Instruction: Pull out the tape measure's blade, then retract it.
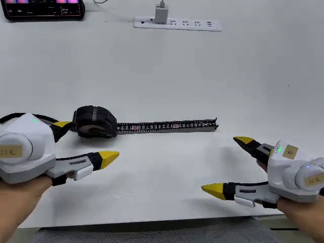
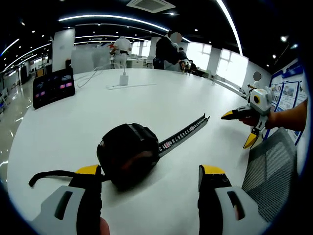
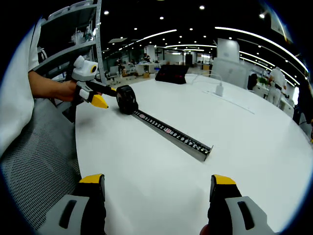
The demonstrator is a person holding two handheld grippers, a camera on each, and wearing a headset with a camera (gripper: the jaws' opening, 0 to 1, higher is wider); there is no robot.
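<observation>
A black tape measure (image 1: 93,122) lies on the white table (image 1: 167,76), its blade (image 1: 167,126) pulled out flat to the right and ending in a hook (image 1: 216,124). My left gripper (image 1: 86,142) is open, yellow tips either side of the case's near-left end; the case (image 2: 128,153) sits just ahead of and between the jaws. A black strap (image 2: 46,175) trails from it. My right gripper (image 1: 228,164) is open, near the front edge, short of the blade's end (image 3: 208,149) and apart from it. The left gripper (image 3: 93,95) is beside the case (image 3: 126,99).
A white power strip (image 1: 177,23) with a plug lies at the table's far side. A dark device with a lit screen (image 1: 43,9) sits at the far left corner. Grey mesh (image 1: 152,235) runs under the table's front edge. People stand far behind (image 2: 168,49).
</observation>
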